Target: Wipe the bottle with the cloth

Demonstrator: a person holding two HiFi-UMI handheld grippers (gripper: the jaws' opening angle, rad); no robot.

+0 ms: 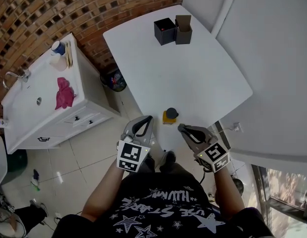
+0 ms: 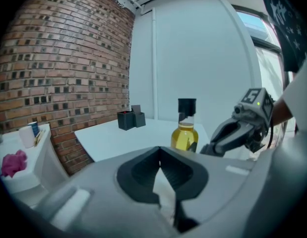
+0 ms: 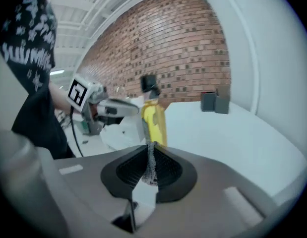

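Note:
A bottle [image 1: 169, 116] of yellow liquid with a black cap stands upright at the near edge of the white table [image 1: 193, 78]. A pink cloth [image 1: 64, 93] lies on the white sink cabinet, far left of both grippers. My left gripper [image 1: 149, 118] hovers just left of the bottle with its jaws shut and empty. My right gripper [image 1: 180, 127] sits just right of the bottle, also shut and empty. From the left gripper view the bottle [image 2: 185, 130] rises ahead beside the right gripper [image 2: 207, 151], and the cloth [image 2: 13, 162] shows at far left. The right gripper view has the bottle [image 3: 154, 115] close ahead.
Two black boxes [image 1: 172, 30] stand at the table's far end. The white sink cabinet [image 1: 84, 105] with a faucet [image 1: 14, 76] and a blue-lidded cup [image 1: 57, 47] stands left of the table against a brick wall. A dark bin [image 1: 113, 79] sits between cabinet and table.

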